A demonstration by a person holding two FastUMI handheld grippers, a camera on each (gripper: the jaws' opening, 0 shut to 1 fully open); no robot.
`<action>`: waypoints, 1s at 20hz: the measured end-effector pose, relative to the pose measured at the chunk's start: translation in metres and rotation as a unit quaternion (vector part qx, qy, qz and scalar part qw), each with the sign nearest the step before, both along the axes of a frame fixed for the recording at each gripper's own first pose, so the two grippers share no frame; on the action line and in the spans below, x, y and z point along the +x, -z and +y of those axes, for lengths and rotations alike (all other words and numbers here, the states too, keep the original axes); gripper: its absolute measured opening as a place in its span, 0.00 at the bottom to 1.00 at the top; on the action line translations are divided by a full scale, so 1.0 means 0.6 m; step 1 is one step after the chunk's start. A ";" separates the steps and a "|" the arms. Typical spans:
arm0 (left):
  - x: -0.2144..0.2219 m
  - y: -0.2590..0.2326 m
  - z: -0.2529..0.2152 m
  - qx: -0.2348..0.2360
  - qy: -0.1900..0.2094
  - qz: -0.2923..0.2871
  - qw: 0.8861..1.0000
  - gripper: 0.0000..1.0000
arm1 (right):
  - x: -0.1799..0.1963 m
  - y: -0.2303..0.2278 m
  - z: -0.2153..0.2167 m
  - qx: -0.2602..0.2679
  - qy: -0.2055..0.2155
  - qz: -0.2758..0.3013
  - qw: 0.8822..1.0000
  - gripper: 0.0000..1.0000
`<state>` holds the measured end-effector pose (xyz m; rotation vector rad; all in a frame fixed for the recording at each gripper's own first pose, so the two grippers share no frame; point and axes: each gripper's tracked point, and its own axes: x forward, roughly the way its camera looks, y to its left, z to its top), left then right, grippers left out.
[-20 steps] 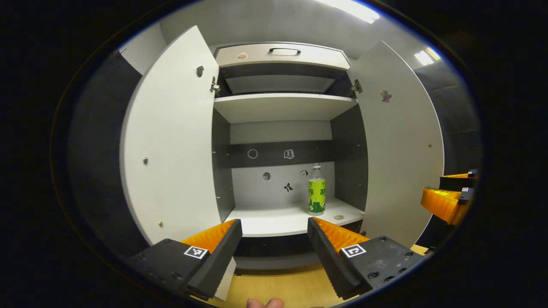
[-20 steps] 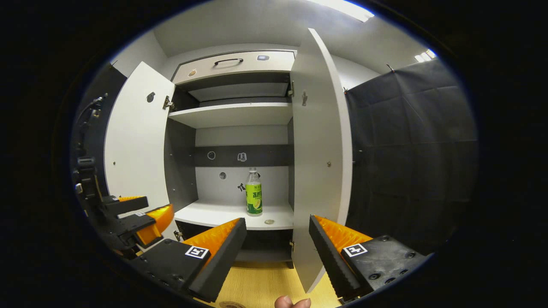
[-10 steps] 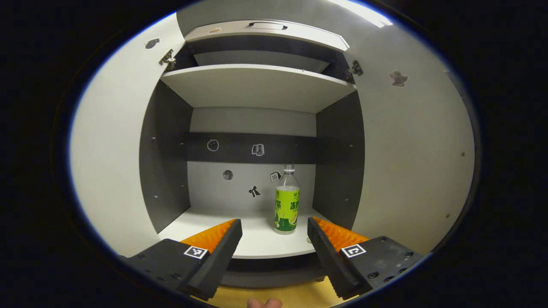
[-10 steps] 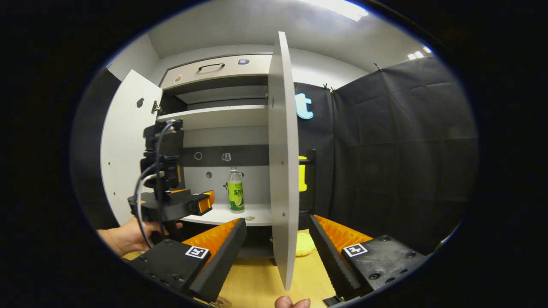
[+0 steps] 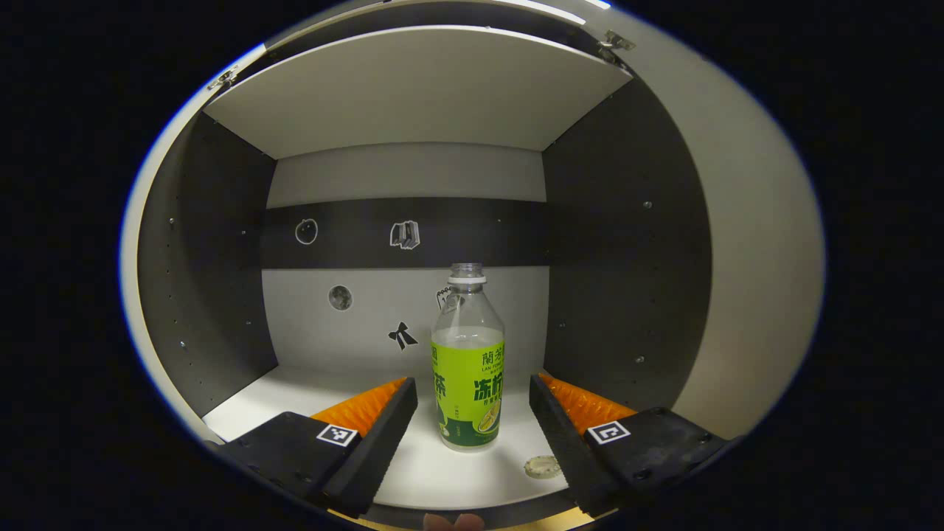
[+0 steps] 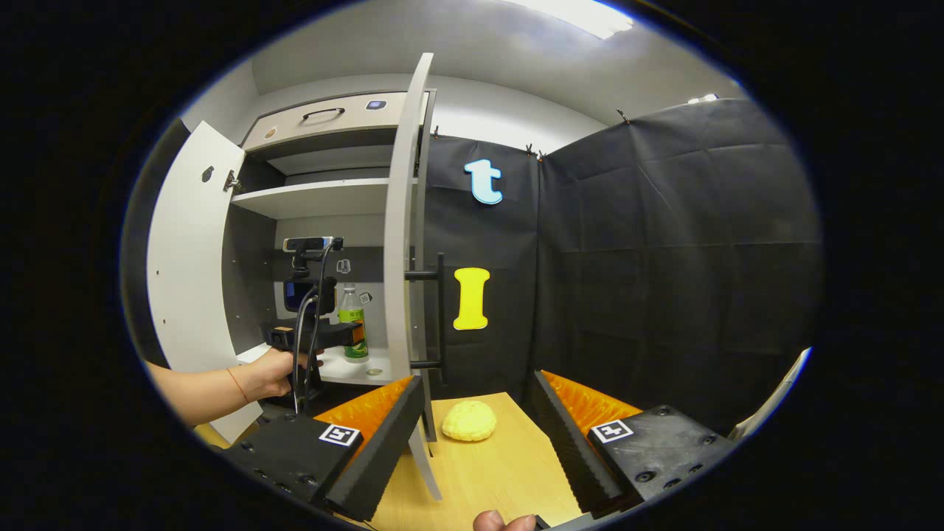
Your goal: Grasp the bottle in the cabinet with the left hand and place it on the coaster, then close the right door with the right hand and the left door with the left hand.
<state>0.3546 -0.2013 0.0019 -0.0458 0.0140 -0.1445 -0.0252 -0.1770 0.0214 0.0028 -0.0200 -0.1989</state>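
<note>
Left gripper (image 5: 472, 413) reaches into the lower compartment of the grey-and-white cabinet (image 5: 221, 258) with its jaws spread wide, one finger on each side of the clear plastic bottle with a green label (image 5: 467, 369) and neither touching it. That bottle stands upright on the cabinet's white bottom shelf (image 5: 295, 398), long axis vertical, its open neck pointing up toward the shelf board (image 5: 413, 88) above it (no cap is visible on top). A small round pale disc (image 5: 542, 466) lies flat on the same shelf, just beside the bottle's base and close to the front edge. Small stickers (image 5: 404, 234) dot the back panel behind the bottle.

In the right gripper view, the right gripper (image 6: 476, 417) hangs in front of the cabinet with its jaws apart and nothing between them. Ahead of it the cabinet's white right door (image 6: 402, 280) stands swung out, seen edge-on, a dark bar handle (image 6: 435, 310) on its outer face. Beyond the door the left gripper (image 6: 346, 335) shows beside the bottle (image 6: 354, 324), held by a person's hand (image 6: 276, 372). On the light wooden tabletop (image 6: 509, 472) below the door lies a round yellow coaster (image 6: 469, 421). The white left door (image 6: 184, 280) is open as well.
</note>
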 end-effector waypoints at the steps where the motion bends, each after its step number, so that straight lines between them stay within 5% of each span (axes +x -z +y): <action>1: 0.017 -0.001 -0.003 0.002 -0.003 -0.005 1.000 0.97 | 0.003 0.000 -0.012 -0.001 0.003 0.000 1.000 0.98; 7: 0.077 -0.008 -0.019 0.023 -0.010 -0.014 1.000 0.97 | 0.025 0.009 -0.046 0.003 0.005 0.008 1.000 0.98; 9: 0.079 -0.008 -0.027 0.020 0.000 -0.013 1.000 0.80 | 0.030 0.010 -0.049 0.005 0.002 0.009 1.000 0.98; 10: 0.075 -0.009 -0.031 0.016 0.005 -0.013 1.000 0.79 | 0.029 0.012 -0.050 0.005 0.001 0.010 1.000 0.98; 20: -0.072 -0.043 0.041 -0.010 0.019 -0.031 0.999 0.78 | 0.020 -0.013 0.000 0.004 -0.033 -0.022 0.999 0.98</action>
